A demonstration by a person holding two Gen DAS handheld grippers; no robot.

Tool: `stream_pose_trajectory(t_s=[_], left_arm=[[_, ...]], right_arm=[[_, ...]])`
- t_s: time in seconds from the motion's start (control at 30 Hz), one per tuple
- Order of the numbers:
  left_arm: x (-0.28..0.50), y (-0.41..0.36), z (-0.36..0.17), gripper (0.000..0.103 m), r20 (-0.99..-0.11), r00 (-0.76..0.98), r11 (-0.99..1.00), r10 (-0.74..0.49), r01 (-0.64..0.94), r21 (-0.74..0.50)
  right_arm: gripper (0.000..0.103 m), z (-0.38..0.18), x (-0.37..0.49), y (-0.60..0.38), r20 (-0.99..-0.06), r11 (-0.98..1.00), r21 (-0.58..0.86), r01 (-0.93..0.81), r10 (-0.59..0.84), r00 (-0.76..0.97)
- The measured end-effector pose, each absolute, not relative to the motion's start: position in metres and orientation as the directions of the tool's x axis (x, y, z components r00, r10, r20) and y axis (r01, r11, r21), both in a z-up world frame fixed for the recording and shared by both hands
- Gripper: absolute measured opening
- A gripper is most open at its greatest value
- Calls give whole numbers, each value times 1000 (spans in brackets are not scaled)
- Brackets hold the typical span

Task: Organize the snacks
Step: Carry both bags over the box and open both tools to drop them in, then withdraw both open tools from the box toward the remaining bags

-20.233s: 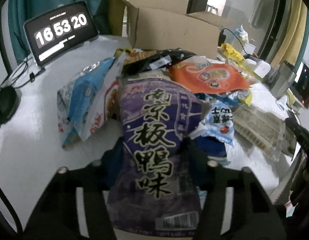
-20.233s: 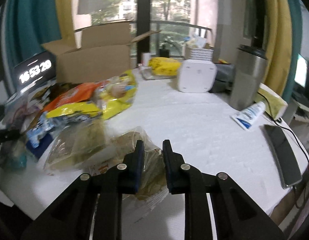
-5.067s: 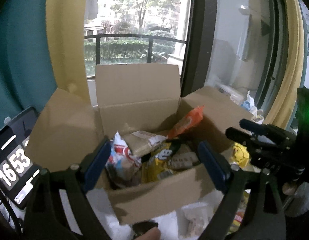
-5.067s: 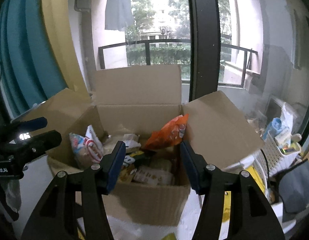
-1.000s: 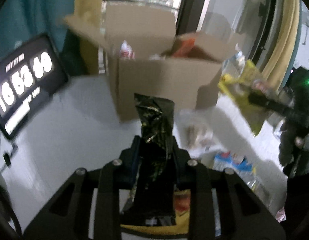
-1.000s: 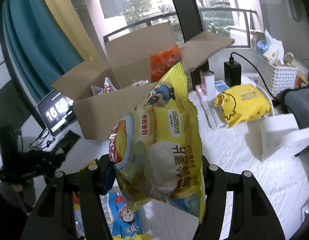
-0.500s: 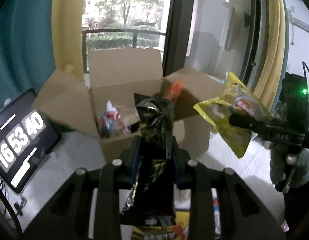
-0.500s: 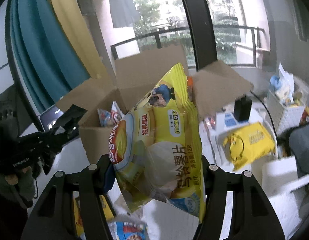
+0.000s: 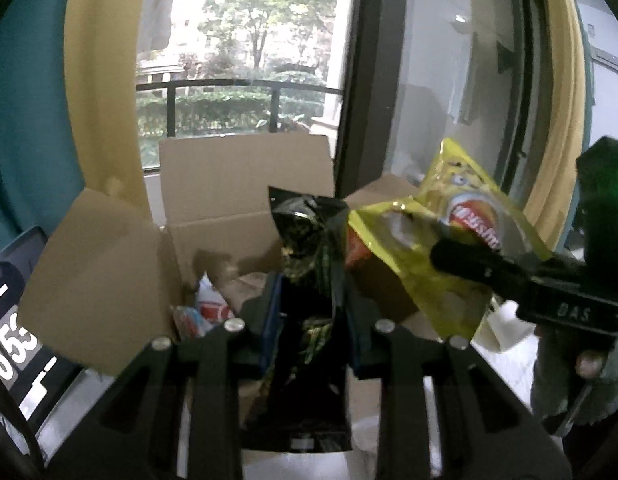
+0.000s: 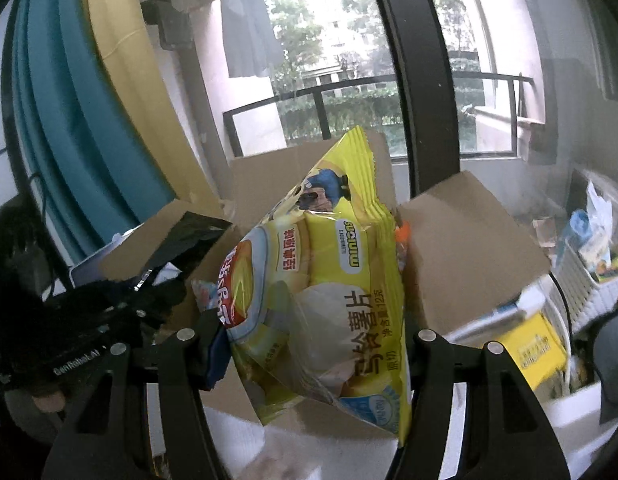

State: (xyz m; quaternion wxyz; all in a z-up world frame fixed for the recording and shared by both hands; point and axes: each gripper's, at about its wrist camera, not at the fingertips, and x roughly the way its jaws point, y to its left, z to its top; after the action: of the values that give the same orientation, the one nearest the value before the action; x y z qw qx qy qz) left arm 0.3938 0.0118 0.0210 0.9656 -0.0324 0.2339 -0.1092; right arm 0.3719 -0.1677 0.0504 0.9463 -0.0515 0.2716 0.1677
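Yellow chip bag (image 10: 325, 280) clamped in right hand-held gripper (image 10: 309, 344)

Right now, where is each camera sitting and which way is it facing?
Left wrist: on the left claw, facing the box and window; its fingers clamp a black bag; the right claw shows at right.
Right wrist: on the right claw, facing the same box; it clamps a yellow bag.
Shared: box, both bags.

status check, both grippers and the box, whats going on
Left gripper shut on black snack bag. Right gripper shut on yellow chip bag. Both at open cardboard box; nothing blocking.
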Motion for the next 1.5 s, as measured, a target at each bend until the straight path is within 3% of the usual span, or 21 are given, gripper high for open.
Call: stream_pose_trajectory(t_s=[0.2, 0.27, 0.33, 0.4, 1.1, 1.5], left_arm=[[436, 29, 1, 30, -506, 834, 974, -219, 153, -170], [445, 35, -5, 34, -533, 824, 978, -192, 118, -169], [446, 41, -6, 60, -537, 823, 978, -187, 103, -182], [443, 47, -2, 72, -525, 826, 971, -203, 102, -214], [377, 18, 32, 74, -490, 830, 960, -266, 181, -215], [323, 0, 22, 75, -541, 792, 959, -284, 228, -170]], right_arm=[[65, 43, 408, -158, -525, 949, 10, -314, 273, 806], [69, 36, 421, -154, -543, 957, 2, -289, 243, 804], [73, 31, 428, -152, -551, 964, -6, -265, 218, 806], [83, 29, 429, -153, -542, 968, -8, -249, 205, 815], [85, 47, 352, -176, -532, 974, -47, -222, 164, 831], [85, 33, 299, -182, -577, 961, -32, -274, 206, 790]])
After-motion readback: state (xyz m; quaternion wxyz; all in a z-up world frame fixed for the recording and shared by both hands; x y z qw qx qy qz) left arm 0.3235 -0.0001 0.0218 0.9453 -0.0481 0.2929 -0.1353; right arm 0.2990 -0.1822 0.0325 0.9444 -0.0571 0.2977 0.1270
